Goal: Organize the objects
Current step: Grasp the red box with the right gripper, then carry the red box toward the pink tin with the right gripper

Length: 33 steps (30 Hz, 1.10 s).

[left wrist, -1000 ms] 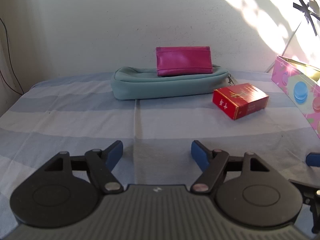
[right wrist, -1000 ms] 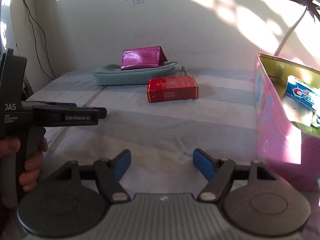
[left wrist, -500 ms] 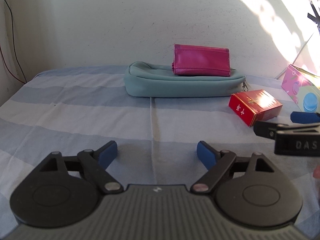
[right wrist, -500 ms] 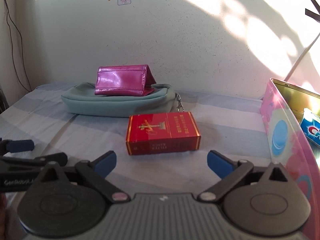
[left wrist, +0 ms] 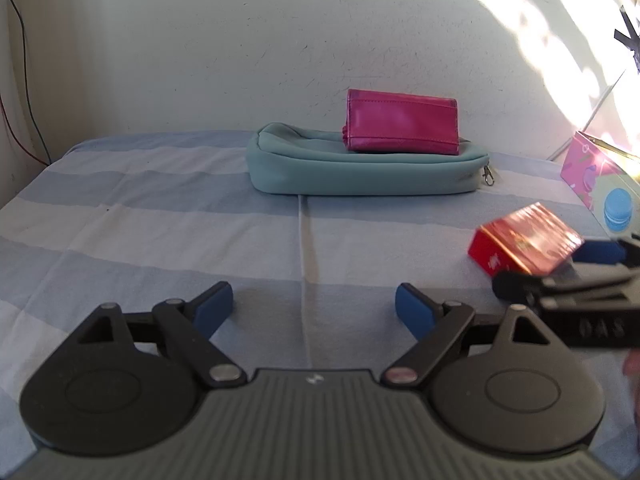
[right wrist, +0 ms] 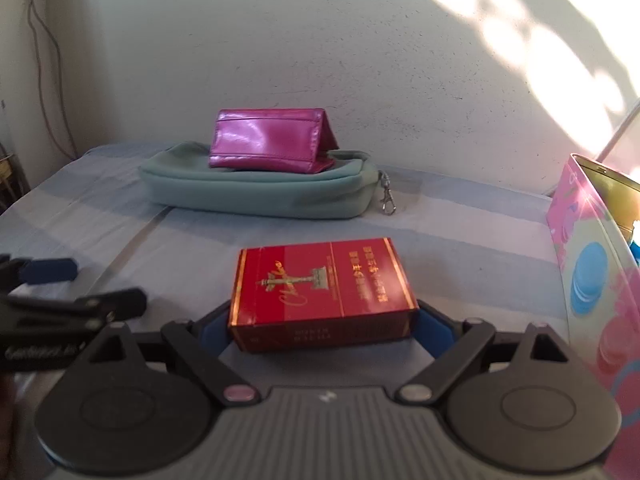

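The right claw (right wrist: 323, 326) is closed on the red box (right wrist: 320, 290), in front of the teal pouch (right wrist: 256, 192); the left claw (left wrist: 314, 312) gapes wide, holding nothing, also before the pouch.

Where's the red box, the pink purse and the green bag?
red box (right wrist: 320, 280): right wrist view, middle of its top face.
pink purse (right wrist: 266, 142): right wrist view, middle of its shiny front.
green bag (left wrist: 360, 172): left wrist view, middle of its front side.
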### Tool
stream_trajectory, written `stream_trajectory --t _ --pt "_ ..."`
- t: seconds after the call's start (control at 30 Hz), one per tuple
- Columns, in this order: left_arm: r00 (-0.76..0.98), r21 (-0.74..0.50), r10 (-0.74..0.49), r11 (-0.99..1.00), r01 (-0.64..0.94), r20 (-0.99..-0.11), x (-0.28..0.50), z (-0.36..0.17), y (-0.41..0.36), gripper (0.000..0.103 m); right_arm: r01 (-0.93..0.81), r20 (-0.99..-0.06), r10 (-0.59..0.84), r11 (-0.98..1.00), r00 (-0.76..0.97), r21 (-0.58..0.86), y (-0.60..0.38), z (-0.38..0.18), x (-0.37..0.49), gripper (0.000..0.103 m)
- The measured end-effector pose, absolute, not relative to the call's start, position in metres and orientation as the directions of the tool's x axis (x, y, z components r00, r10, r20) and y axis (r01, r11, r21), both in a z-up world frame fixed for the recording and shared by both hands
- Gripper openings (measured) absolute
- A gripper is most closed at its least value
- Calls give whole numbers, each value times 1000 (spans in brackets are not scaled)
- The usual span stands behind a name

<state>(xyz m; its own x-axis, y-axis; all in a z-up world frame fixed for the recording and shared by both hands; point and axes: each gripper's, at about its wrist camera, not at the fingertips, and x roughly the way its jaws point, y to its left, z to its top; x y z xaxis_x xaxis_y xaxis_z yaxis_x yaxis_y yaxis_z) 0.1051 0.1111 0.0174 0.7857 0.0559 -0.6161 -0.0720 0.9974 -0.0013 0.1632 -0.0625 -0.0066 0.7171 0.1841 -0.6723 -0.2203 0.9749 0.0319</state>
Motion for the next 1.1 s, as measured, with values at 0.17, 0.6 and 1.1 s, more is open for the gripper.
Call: stream_trajectory --t 0.17,0.6,1.1 --pt "786 3 56 998 -69 -616 105 17 110 90 -316 -668 250 948 701 24 -66 -5 89 93" --pt "789 19 74 997 -78 -610 101 15 108 91 -239 -622 266 962 736 129 -108 3 -2 103" --pt "764 -246 -174 969 21 -621 40 35 121 68 -238 -505 386 912 772 334 -144 2 -10 101"
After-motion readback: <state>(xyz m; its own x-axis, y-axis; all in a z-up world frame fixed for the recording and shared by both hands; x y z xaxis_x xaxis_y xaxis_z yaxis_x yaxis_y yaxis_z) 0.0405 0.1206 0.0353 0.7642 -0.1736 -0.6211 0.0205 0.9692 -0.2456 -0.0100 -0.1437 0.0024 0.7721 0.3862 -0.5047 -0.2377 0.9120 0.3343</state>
